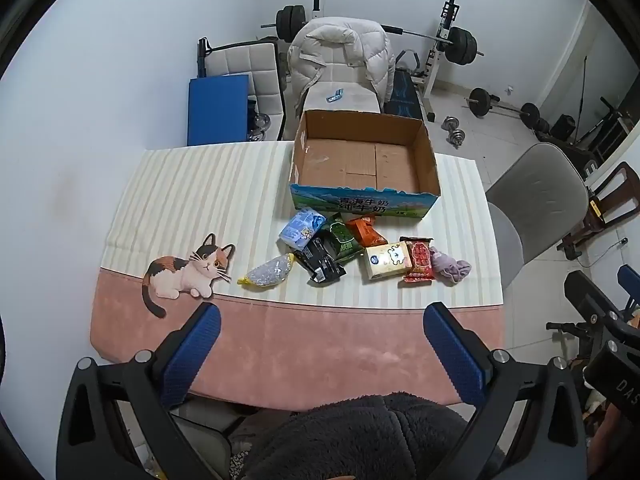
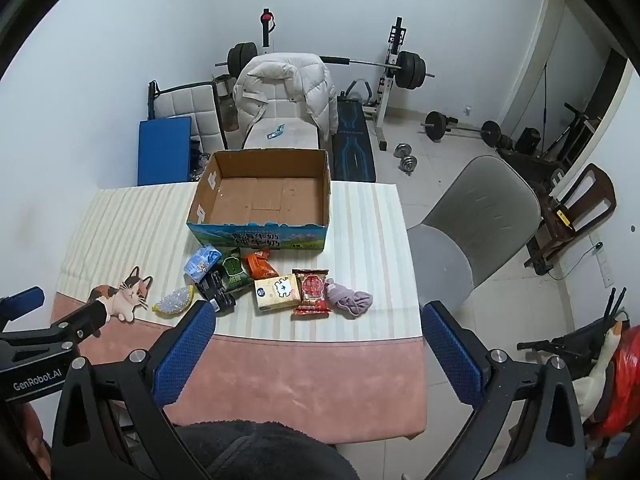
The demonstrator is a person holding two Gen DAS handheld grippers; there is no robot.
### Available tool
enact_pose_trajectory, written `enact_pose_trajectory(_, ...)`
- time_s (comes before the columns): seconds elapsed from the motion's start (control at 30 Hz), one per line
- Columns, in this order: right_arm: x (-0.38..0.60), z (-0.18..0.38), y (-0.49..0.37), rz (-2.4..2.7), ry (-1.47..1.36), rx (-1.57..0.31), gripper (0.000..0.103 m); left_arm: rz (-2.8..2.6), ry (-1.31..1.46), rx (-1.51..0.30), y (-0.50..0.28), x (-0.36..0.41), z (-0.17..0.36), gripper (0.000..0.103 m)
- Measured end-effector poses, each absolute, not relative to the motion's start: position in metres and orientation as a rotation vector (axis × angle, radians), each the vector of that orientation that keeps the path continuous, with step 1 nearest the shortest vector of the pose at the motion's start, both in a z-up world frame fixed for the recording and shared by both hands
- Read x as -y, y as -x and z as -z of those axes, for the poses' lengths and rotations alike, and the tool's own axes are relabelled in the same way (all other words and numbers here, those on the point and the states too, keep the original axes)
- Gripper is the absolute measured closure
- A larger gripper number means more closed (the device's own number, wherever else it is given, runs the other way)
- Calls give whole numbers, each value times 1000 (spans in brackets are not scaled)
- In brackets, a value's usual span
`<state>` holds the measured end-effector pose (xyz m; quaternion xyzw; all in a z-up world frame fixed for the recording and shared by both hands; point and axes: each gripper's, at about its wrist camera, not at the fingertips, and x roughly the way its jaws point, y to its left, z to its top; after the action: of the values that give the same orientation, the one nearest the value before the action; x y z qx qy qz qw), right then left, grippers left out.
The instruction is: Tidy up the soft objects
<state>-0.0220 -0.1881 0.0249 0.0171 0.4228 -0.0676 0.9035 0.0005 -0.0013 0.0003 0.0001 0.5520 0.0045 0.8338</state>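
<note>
You are holding both grippers, left (image 1: 320, 354) and right (image 2: 318, 354), above the table's (image 1: 280, 344) near edge, fingers spread wide, gripping nothing. The packets (image 1: 340, 252) are lying in a row just before the box (image 1: 362, 168), cloth (image 1: 452, 266) rightmost.

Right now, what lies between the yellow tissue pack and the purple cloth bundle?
A red snack packet lies between the yellow tissue pack and the purple cloth bundle, touching both; both wrist views show it.
</note>
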Motion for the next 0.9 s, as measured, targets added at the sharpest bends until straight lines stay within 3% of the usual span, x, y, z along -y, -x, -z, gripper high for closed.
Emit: enact_pose_trajectory(0.9, 184, -36, 32, 146, -12, -825, 0, -5, 10, -1131, 4, 1, -19, 0)
